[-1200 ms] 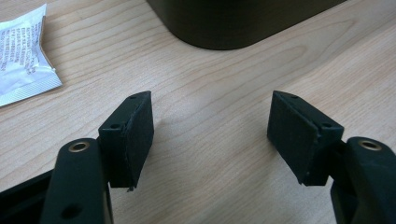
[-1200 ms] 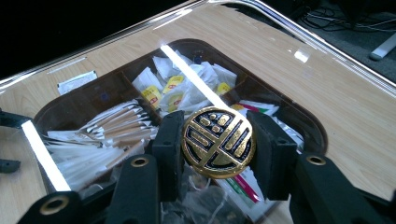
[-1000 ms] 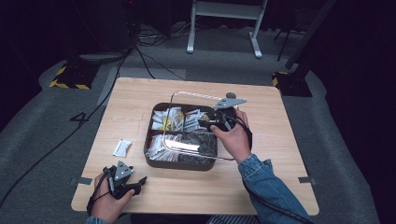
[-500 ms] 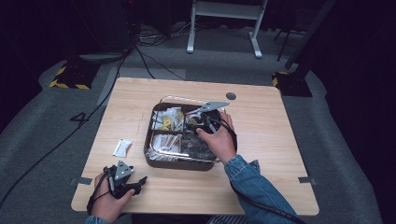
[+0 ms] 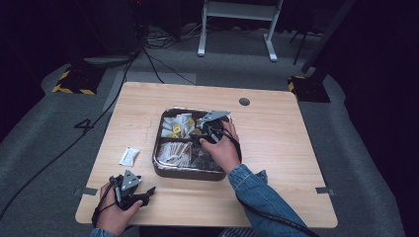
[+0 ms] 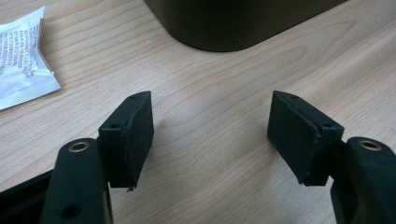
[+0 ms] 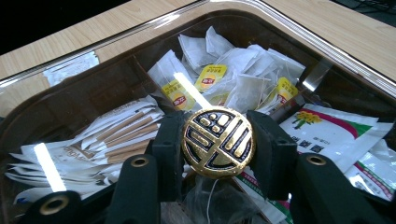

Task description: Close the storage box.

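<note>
A dark tray (image 5: 179, 171) with compartments sits mid-table under a clear lid (image 7: 299, 37). My right gripper (image 5: 211, 130) (image 7: 217, 140) is shut on the lid's round gold-and-black knob (image 7: 217, 154), held over the tray. Beneath the lid lie yellow-tagged tea bags (image 7: 233, 79) (image 5: 177, 126), paper stick sachets (image 7: 121, 126) (image 5: 174, 150) and green-and-white packets (image 7: 327, 130). My left gripper (image 5: 147, 191) (image 6: 212, 126) rests open on the wood near the front left corner, nothing between its pads. A white sachet (image 5: 129, 156) (image 6: 21, 60) lies on the table left of the tray.
The tray's dark corner (image 6: 233, 23) rises just beyond the left gripper. A round cable hole (image 5: 244, 101) is in the table's far right part. Bare wood spreads right of the tray. Cables and a stand's legs (image 5: 237, 29) are on the floor behind.
My right hand has carried the lid by its knob leftward and down, from tilted above the tray's right side to lying over the tray. The left hand has stayed put.
</note>
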`<move>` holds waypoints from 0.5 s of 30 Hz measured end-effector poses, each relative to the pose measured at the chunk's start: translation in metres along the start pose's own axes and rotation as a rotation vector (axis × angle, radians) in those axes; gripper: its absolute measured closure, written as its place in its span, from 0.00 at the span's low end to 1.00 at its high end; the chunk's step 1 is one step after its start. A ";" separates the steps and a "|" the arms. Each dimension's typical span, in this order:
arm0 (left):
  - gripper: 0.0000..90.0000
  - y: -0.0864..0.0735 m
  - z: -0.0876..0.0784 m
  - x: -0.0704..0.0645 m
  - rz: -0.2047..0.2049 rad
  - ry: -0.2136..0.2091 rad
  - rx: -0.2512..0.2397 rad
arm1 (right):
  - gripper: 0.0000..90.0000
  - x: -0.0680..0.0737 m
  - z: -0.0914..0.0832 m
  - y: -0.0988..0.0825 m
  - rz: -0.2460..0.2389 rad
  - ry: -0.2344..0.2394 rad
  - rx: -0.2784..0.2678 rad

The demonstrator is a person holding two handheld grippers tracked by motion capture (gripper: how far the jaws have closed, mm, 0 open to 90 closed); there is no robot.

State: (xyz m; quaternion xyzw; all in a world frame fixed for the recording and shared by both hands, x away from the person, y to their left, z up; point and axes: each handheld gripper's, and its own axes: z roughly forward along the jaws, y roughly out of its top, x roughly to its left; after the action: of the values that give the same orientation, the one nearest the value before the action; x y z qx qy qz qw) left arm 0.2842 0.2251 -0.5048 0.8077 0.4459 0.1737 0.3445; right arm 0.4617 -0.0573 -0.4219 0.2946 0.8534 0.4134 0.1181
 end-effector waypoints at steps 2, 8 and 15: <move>0.36 0.000 0.000 0.000 0.000 0.000 0.000 | 0.65 0.000 0.005 -0.002 -0.002 -0.004 0.001; 0.36 0.000 0.000 0.000 0.002 -0.001 0.000 | 0.65 -0.002 0.012 -0.005 0.005 -0.017 0.008; 0.36 0.000 0.000 0.000 0.001 -0.001 0.000 | 0.65 -0.001 0.017 -0.006 -0.003 -0.037 0.012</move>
State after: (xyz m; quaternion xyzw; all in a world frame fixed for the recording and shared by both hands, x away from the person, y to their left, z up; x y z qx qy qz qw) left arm 0.2843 0.2253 -0.5048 0.8080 0.4452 0.1736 0.3445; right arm 0.4673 -0.0502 -0.4374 0.3016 0.8540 0.4027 0.1327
